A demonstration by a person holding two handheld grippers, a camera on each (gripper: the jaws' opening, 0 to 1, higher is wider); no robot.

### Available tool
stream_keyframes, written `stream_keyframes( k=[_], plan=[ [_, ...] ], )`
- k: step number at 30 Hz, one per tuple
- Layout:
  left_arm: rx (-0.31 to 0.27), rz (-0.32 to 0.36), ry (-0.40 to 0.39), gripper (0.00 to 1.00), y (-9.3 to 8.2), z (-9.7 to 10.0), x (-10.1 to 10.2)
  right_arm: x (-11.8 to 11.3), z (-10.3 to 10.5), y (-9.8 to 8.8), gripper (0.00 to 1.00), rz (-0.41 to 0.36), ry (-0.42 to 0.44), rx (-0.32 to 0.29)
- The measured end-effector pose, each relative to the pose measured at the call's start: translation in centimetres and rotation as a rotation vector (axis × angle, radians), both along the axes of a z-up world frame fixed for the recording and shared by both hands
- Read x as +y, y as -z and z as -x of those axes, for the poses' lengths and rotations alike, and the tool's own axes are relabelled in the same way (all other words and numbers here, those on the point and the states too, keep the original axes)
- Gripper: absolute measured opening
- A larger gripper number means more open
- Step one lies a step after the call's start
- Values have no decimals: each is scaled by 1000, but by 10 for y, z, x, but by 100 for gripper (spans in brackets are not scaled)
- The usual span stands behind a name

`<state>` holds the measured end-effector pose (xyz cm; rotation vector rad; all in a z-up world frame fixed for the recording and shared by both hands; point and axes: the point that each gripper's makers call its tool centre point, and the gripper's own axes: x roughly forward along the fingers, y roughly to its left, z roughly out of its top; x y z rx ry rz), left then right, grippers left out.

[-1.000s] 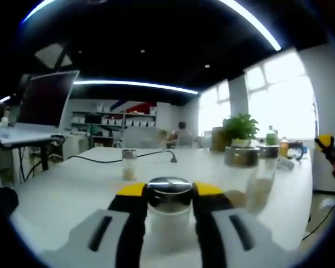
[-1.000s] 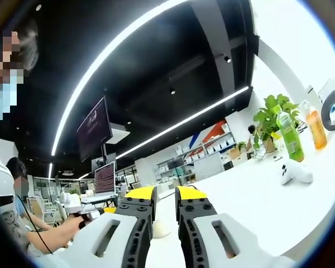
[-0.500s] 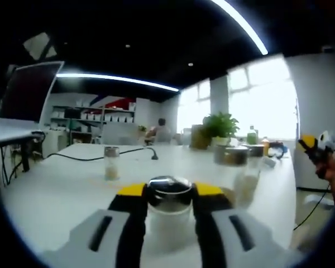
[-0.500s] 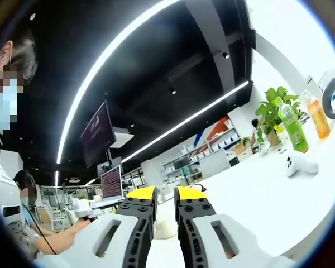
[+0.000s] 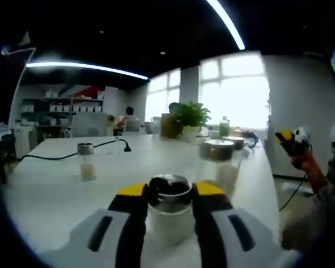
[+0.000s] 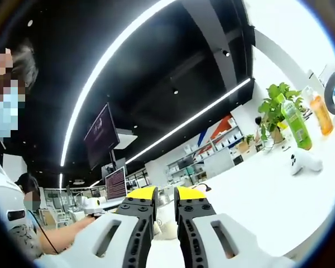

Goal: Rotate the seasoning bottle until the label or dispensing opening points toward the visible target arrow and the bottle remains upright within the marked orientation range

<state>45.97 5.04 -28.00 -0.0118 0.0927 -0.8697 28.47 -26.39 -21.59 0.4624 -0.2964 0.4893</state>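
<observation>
A seasoning bottle (image 5: 168,220) with a pale body and a shiny metal cap stands upright between my left gripper's (image 5: 168,191) yellow-tipped jaws, which are shut on it just under the cap. It sits low over the white table (image 5: 56,195). No label or arrow is readable here. My right gripper (image 6: 166,194) points up across the room with its jaws together and nothing between them. In the left gripper view the right gripper (image 5: 291,140) appears at the far right, held off the table's edge by a hand.
A small seasoning bottle (image 5: 86,162) stands to the left, and a wider one with a metal lid (image 5: 217,159) to the right. A black cable (image 5: 72,154), a potted plant (image 5: 187,116), a green bottle (image 6: 293,123), an orange bottle (image 6: 322,115) and a white handheld device (image 6: 305,162) are farther off. A masked person (image 6: 5,184) is at the left.
The left gripper view has swung to the right, so the room slides left. The bottle stays clamped in the left jaws. The right gripper view has barely shifted.
</observation>
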Motion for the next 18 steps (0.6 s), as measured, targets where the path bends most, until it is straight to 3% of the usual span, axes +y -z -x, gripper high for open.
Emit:
stream_keyframes(
  k=[8,18],
  plan=[
    [26,32,155,33,1,8,-9,0,-1,-1,10,-30,-24,4],
    [29,-19,291,33,0,16,-18,2,0,-3,10,-37,-40,-2]
  ],
)
